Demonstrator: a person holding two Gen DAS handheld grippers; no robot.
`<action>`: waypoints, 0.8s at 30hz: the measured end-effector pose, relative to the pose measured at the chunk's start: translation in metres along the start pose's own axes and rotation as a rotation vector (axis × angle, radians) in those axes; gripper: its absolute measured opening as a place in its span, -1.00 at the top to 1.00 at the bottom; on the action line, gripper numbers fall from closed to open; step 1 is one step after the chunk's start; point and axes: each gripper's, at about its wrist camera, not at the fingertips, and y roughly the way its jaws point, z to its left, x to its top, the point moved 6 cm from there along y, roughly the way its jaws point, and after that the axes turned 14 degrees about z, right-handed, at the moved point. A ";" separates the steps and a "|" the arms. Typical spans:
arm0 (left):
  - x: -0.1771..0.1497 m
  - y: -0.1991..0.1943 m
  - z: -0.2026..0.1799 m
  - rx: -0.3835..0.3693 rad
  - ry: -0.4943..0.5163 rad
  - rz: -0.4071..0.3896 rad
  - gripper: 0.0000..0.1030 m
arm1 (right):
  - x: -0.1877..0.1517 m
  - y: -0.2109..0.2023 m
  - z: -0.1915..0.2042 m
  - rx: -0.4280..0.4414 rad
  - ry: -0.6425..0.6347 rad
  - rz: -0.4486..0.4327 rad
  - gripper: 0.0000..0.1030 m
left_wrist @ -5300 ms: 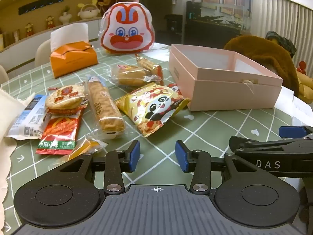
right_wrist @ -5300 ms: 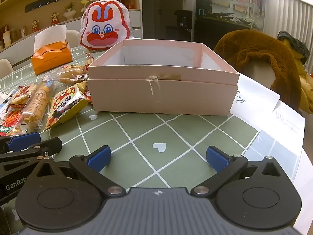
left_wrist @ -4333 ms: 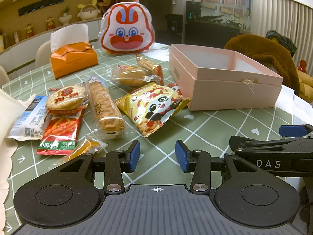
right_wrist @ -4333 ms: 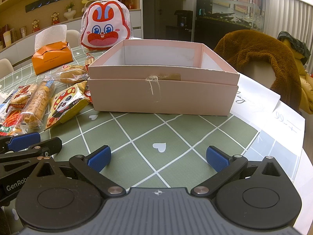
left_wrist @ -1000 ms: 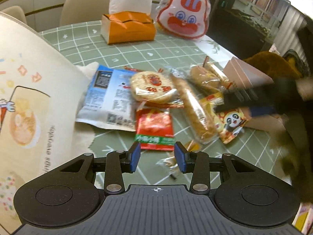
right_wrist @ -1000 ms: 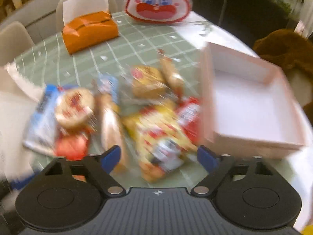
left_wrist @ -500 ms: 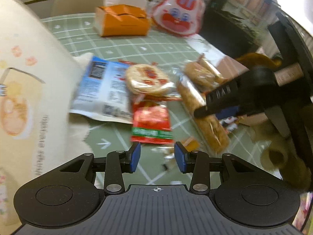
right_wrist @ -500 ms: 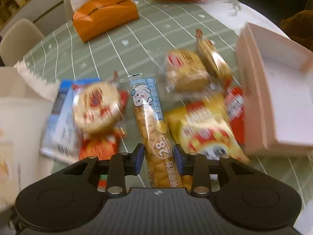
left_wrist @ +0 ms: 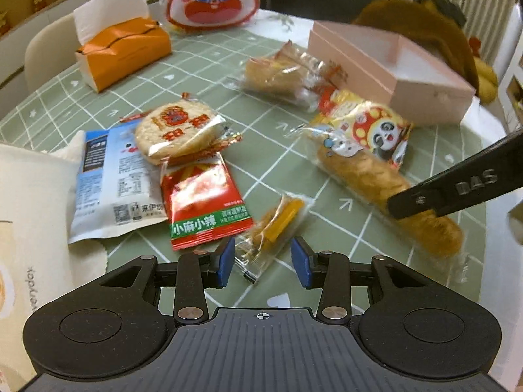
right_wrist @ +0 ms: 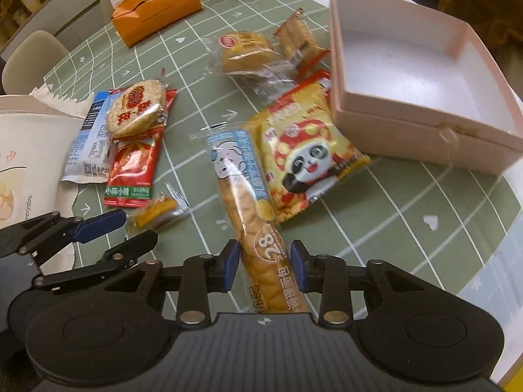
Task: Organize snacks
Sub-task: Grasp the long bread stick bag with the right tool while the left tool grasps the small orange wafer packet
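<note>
The paper bag (left_wrist: 29, 202) lies at the left edge of the table (left_wrist: 196, 75), with the blue-and-white packet (left_wrist: 108, 179) partly on it; the round rice cracker (left_wrist: 176, 129) overlaps that packet and the red spicy-snack packet (left_wrist: 204, 202). The left gripper (left_wrist: 263, 258) hovers over the small yellow candy (left_wrist: 278, 222) near the front edge; its jaws stand apart, have just been opening a little, and the near end of the wrapper lies between the pads without being pressed. The candy is light, and its clear wrapper is likely slippery, so the sound grip is across the solid middle, not the crimped ends. Further right, the right gripper (right_wrist: 263, 261) has just been closing and is clamped on the long bread stick (right_wrist: 251, 209) near its front end, the far end resting against the panda snack bag (right_wrist: 307, 160). The bread is soft and crushable, and held at one end it will probably droop; a light grip is advisable. The pink box (right_wrist: 421, 121) stands open and empty at the right edge, just beside the panda bag.
</note>
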 end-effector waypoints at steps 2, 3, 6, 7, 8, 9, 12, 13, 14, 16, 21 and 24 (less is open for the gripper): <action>0.005 0.006 0.004 0.027 -0.023 -0.002 0.06 | -0.004 0.000 -0.004 0.003 0.015 0.000 0.33; 0.007 0.007 0.005 0.032 -0.031 -0.007 0.07 | -0.006 -0.001 -0.006 0.006 0.019 0.002 0.32; 0.015 0.011 0.008 0.028 -0.043 -0.018 0.09 | -0.009 -0.001 -0.006 -0.001 0.016 0.001 0.30; 0.017 0.011 0.008 0.025 -0.041 -0.023 0.10 | -0.010 0.000 -0.005 -0.005 0.015 -0.001 0.28; 0.018 0.012 0.008 0.024 -0.035 -0.028 0.11 | -0.010 0.000 -0.005 -0.006 0.015 -0.002 0.26; 0.018 0.012 0.007 0.023 -0.030 -0.031 0.11 | -0.010 0.000 -0.005 -0.006 0.015 -0.002 0.20; 0.014 0.009 0.003 0.002 -0.012 -0.029 0.23 | -0.012 0.005 -0.006 -0.006 0.029 0.003 0.03; 0.011 0.007 0.002 -0.010 -0.013 -0.023 0.29 | -0.013 0.007 -0.008 -0.004 0.036 0.005 -0.02; 0.009 0.005 0.002 -0.020 -0.018 -0.014 0.31 | -0.013 0.009 -0.008 0.001 0.042 0.006 -0.03; 0.004 0.003 0.000 -0.018 -0.026 0.005 0.32 | -0.015 0.012 -0.009 0.006 0.047 0.006 -0.03; -0.015 -0.006 -0.002 0.021 -0.043 0.039 0.32 | -0.020 0.012 0.002 -0.042 -0.014 -0.021 0.14; -0.026 -0.011 -0.002 0.005 -0.061 0.050 0.32 | -0.027 0.012 0.010 -0.035 -0.039 -0.028 0.25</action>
